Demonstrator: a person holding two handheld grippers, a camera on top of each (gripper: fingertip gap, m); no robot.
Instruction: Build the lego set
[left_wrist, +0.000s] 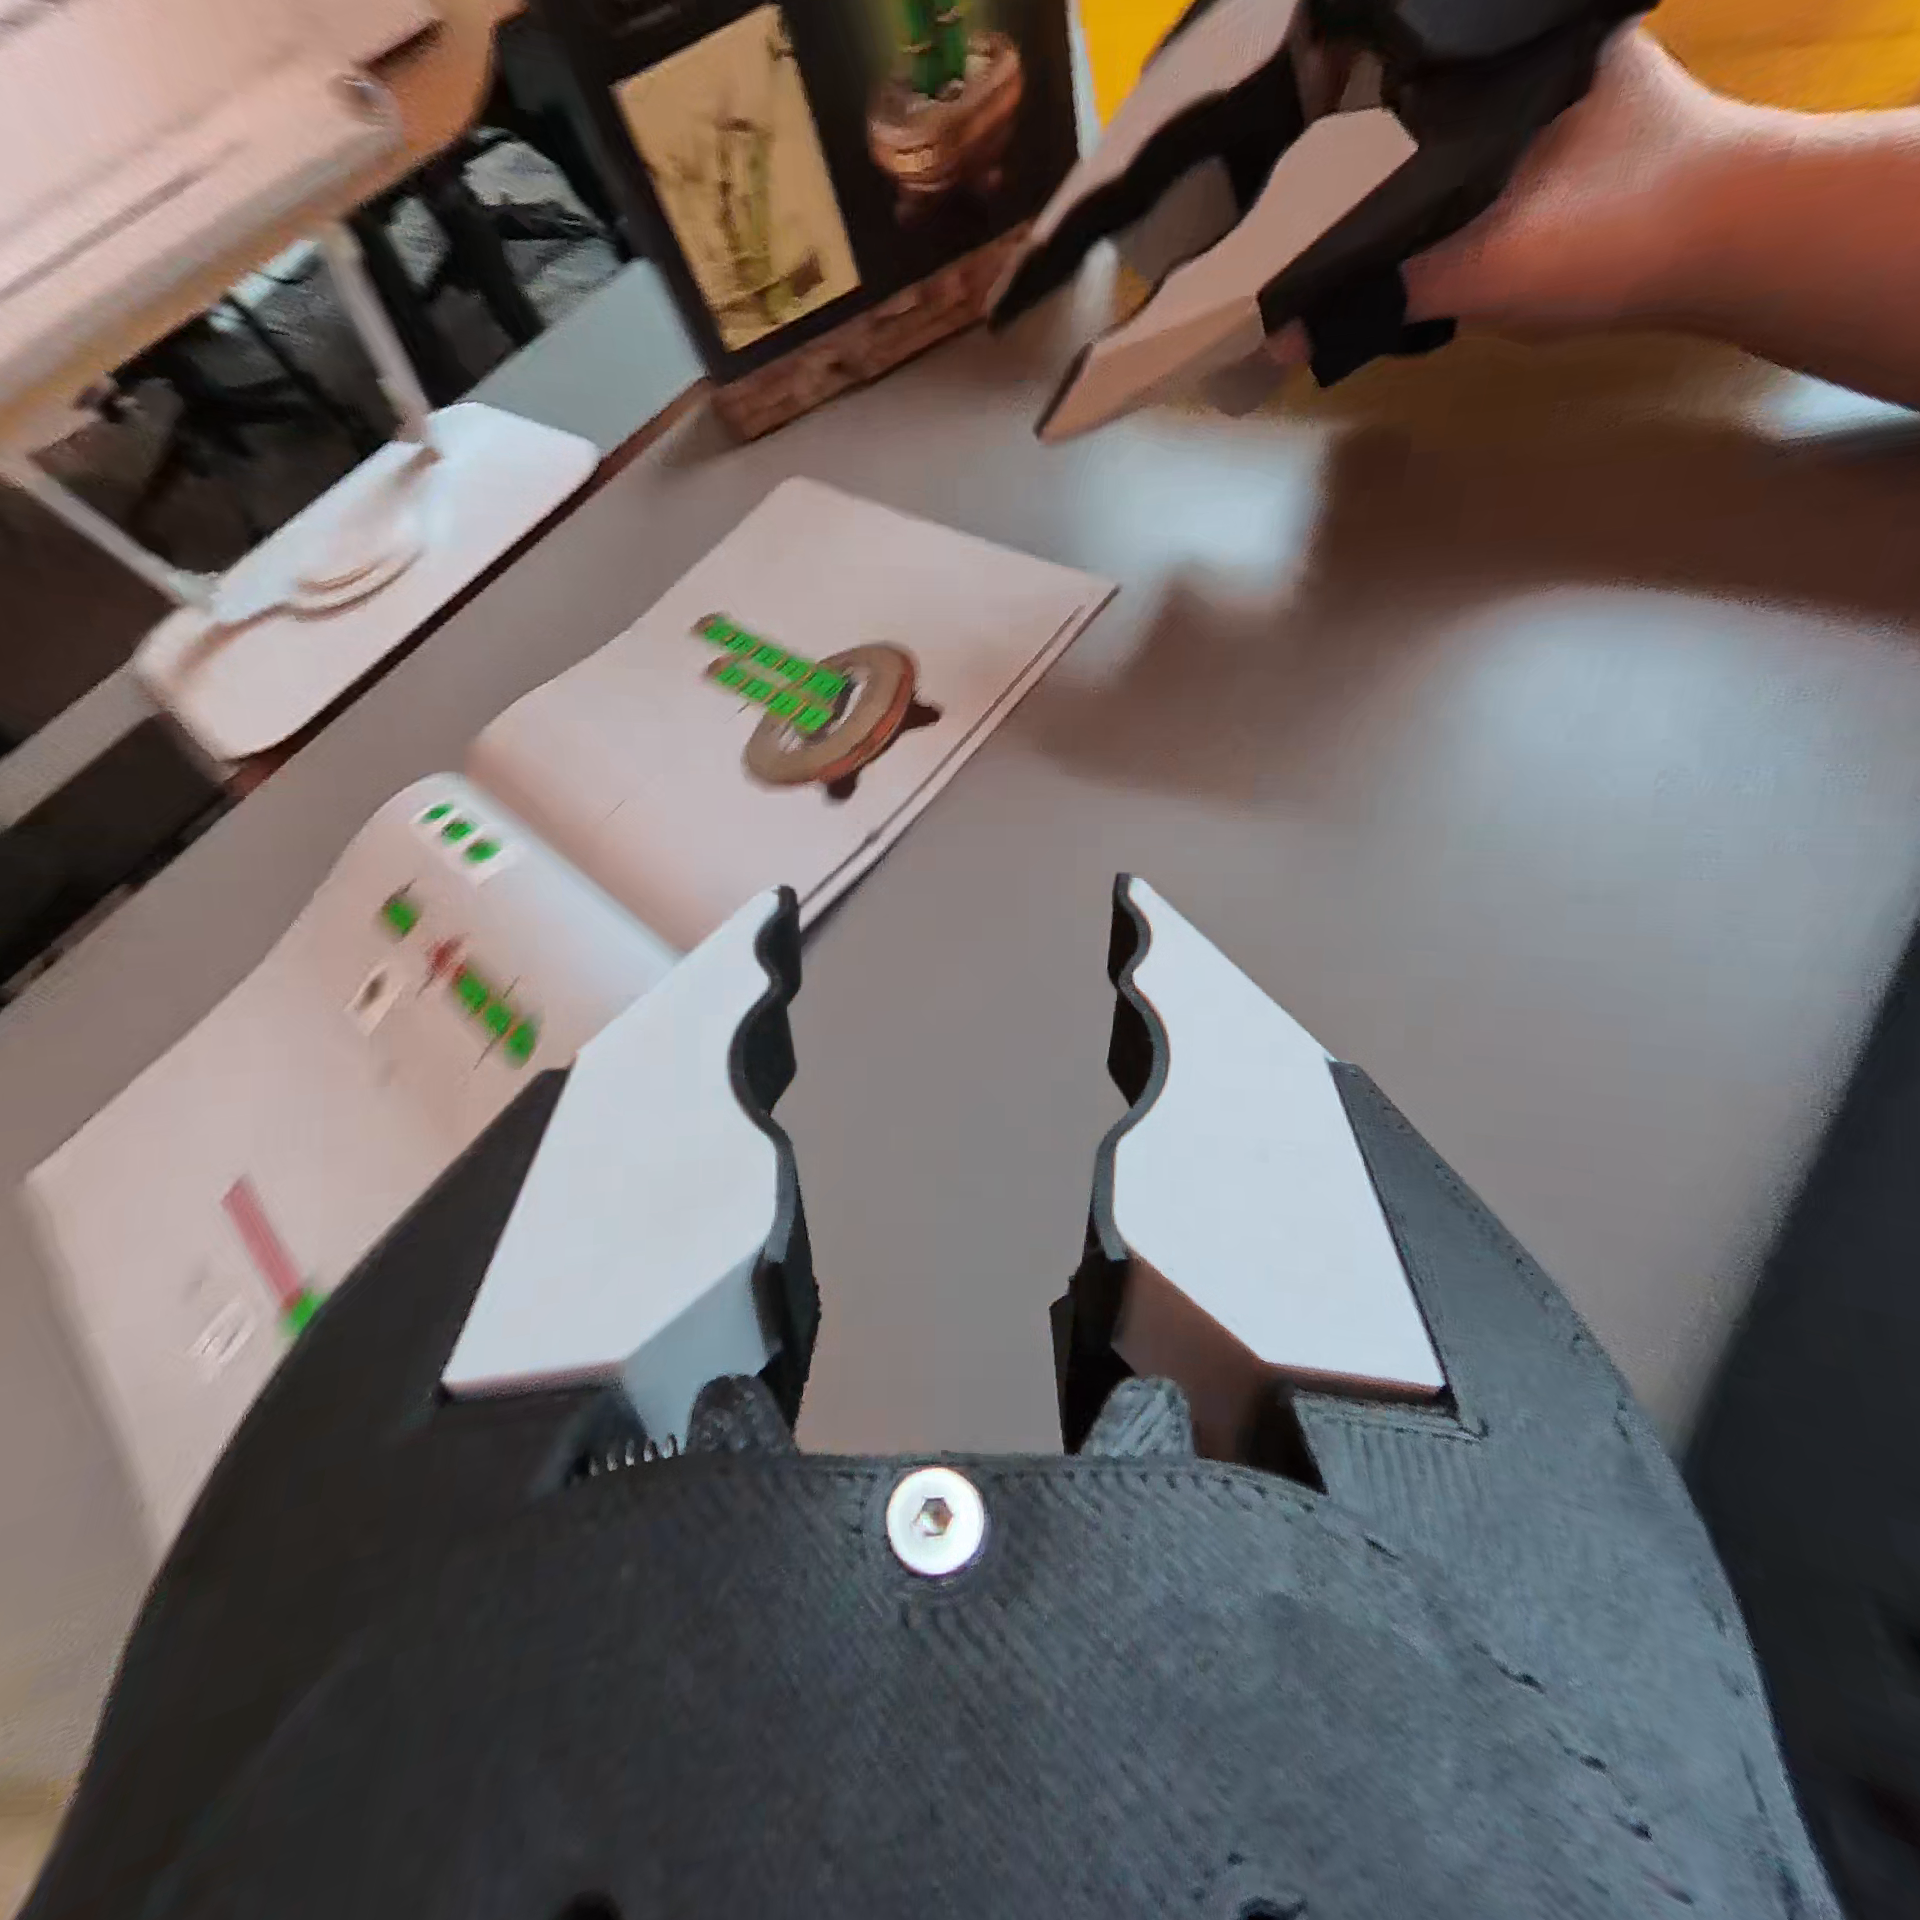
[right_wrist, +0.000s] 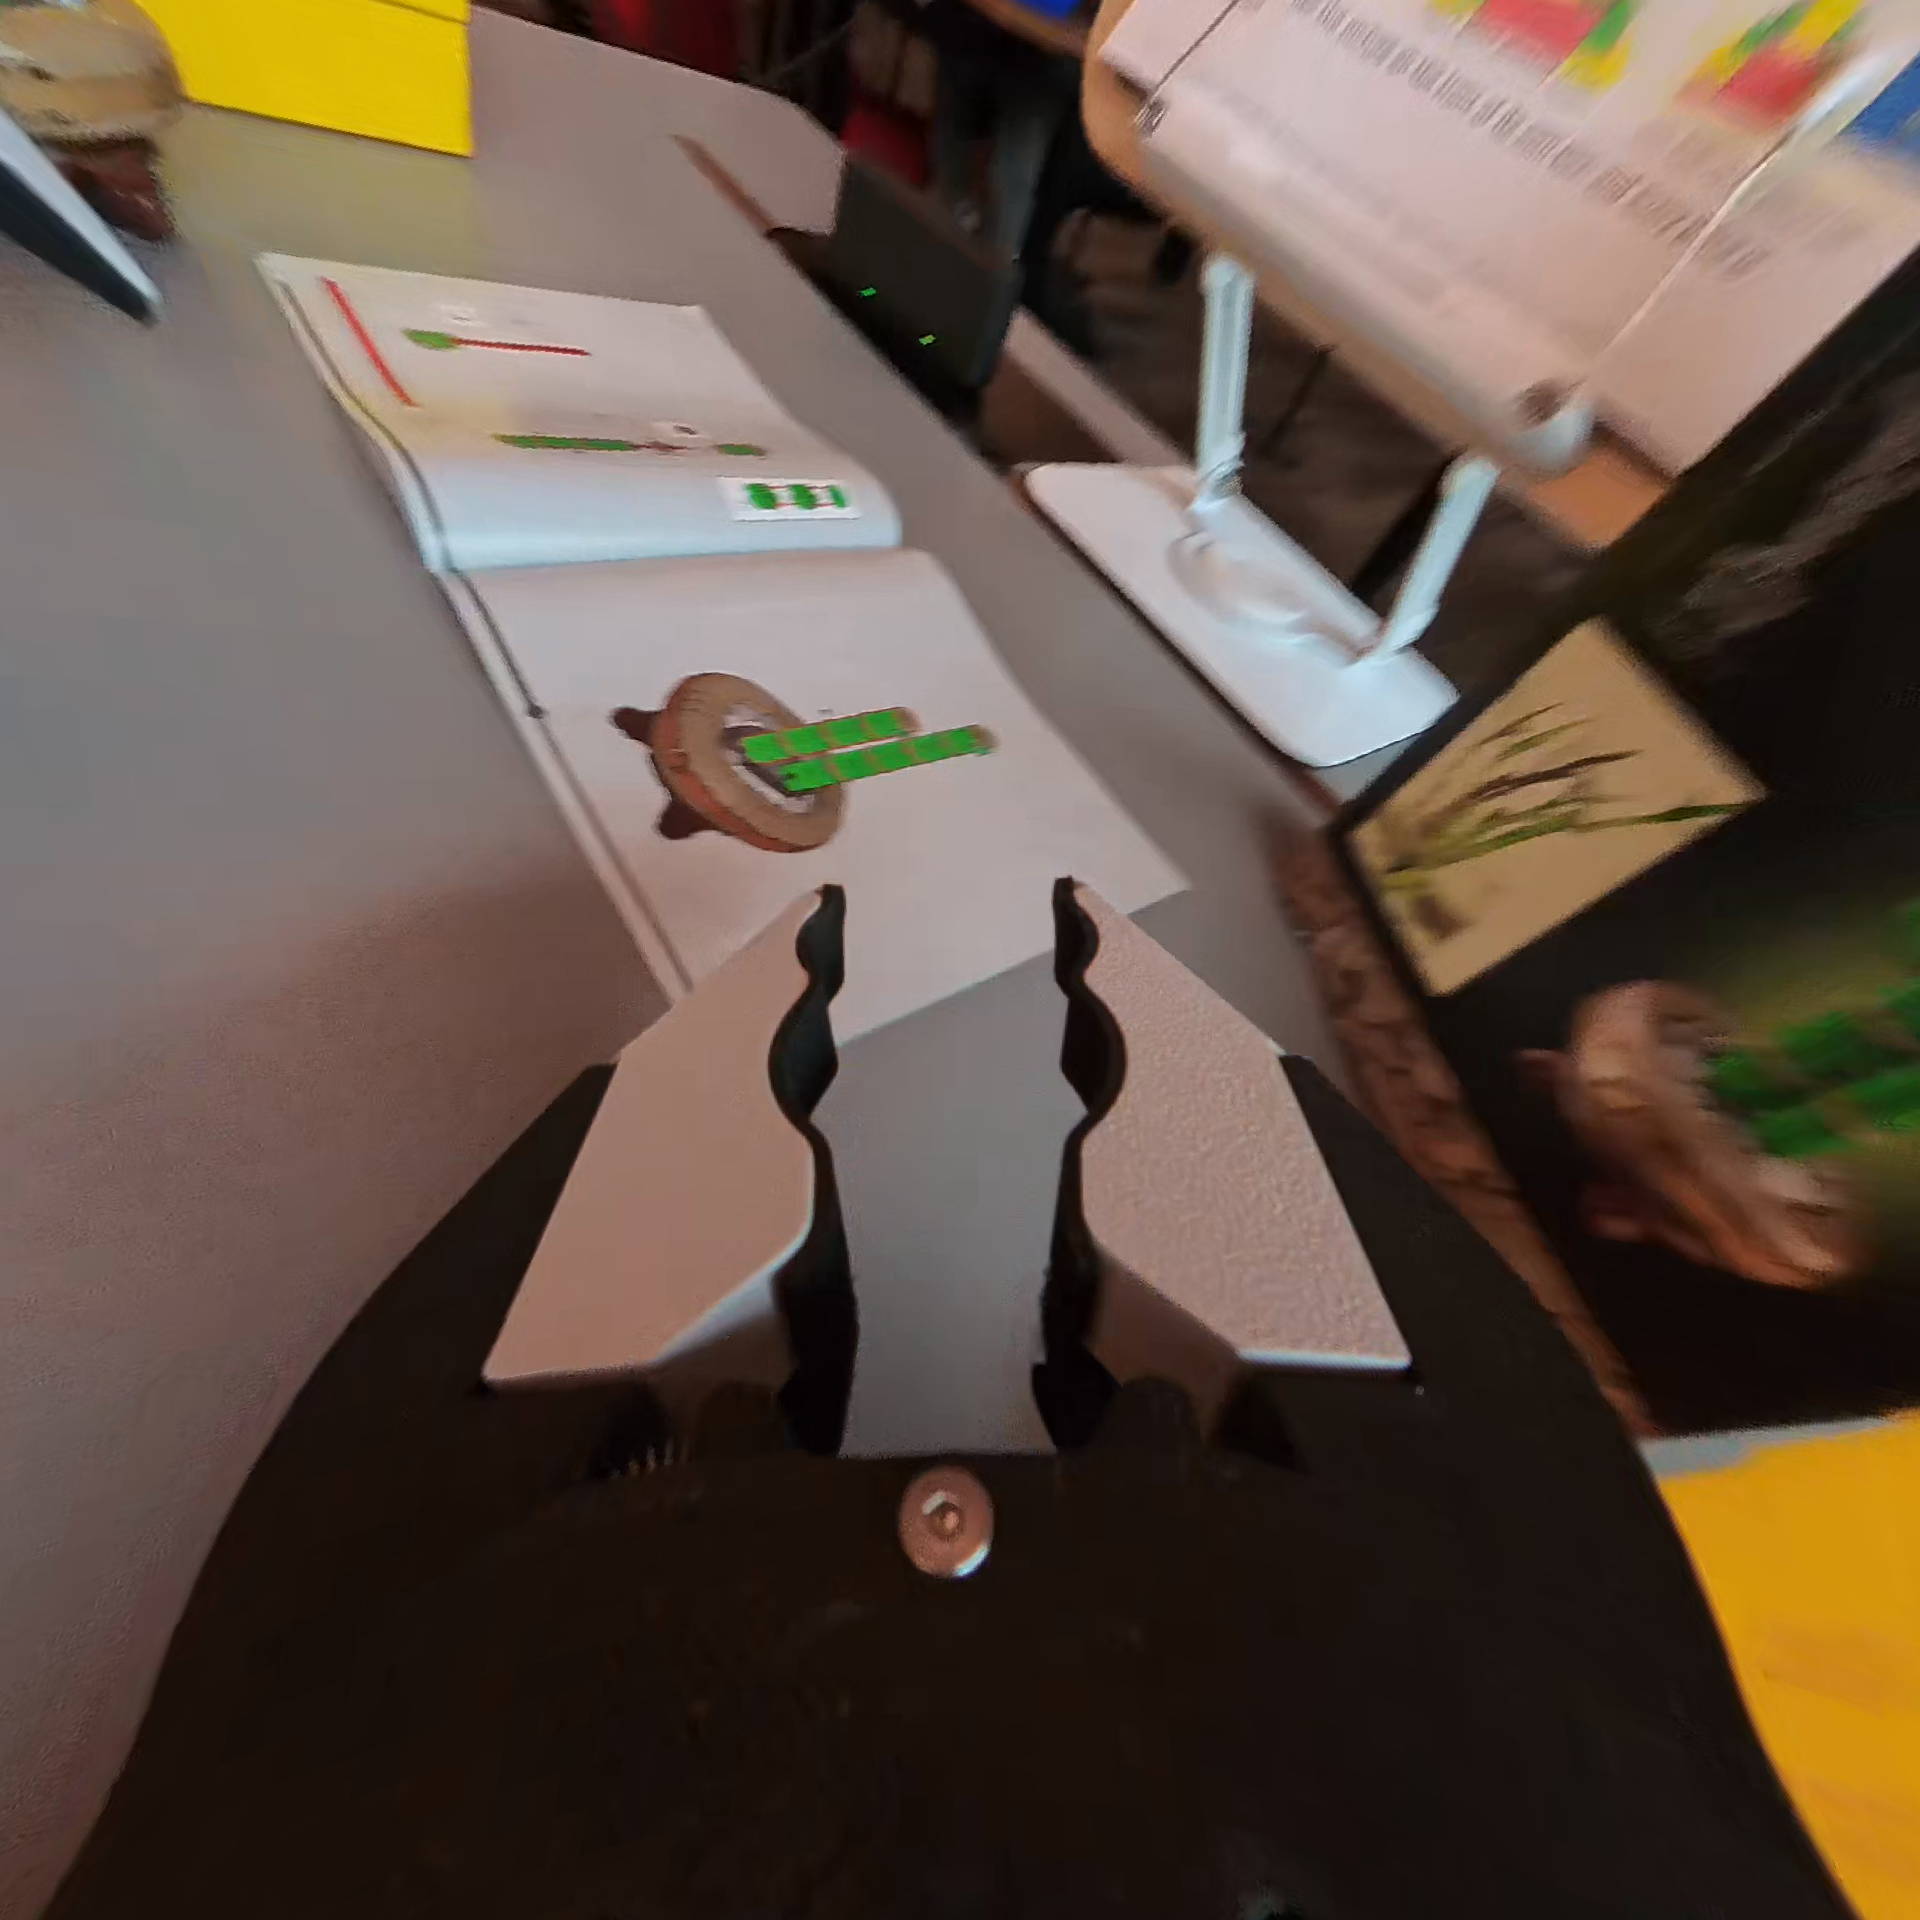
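An open instruction booklet (left_wrist: 748, 717) lies on the grey table (left_wrist: 1403, 831), its pages showing green stalks and a round brown pot. It also shows in the right wrist view (right_wrist: 831, 665). The dark set box (left_wrist: 821, 177) stands behind it, and at the right of the right wrist view (right_wrist: 1662, 987). My left gripper (left_wrist: 951, 894) is open and empty over bare table beside the booklet. My right gripper (right_wrist: 940, 899) is open and empty above the booklet's near corner; it also shows far off in the left wrist view (left_wrist: 1039, 364), held by a hand. No loose bricks are in view.
A white stand (right_wrist: 1247, 613) holding a tilted sheet (right_wrist: 1507, 177) stands at the table's far edge, also in the left wrist view (left_wrist: 343, 582). A yellow block (right_wrist: 332, 73) and a brown round object (right_wrist: 83, 73) sit at the far left. A yellow surface (right_wrist: 1808, 1662) lies lower right. The gap from one gripper's tips to the other's is roughly 20 centimeters. The left tips stand about 20 centimeters off the brown round object (right_wrist: 83, 73).
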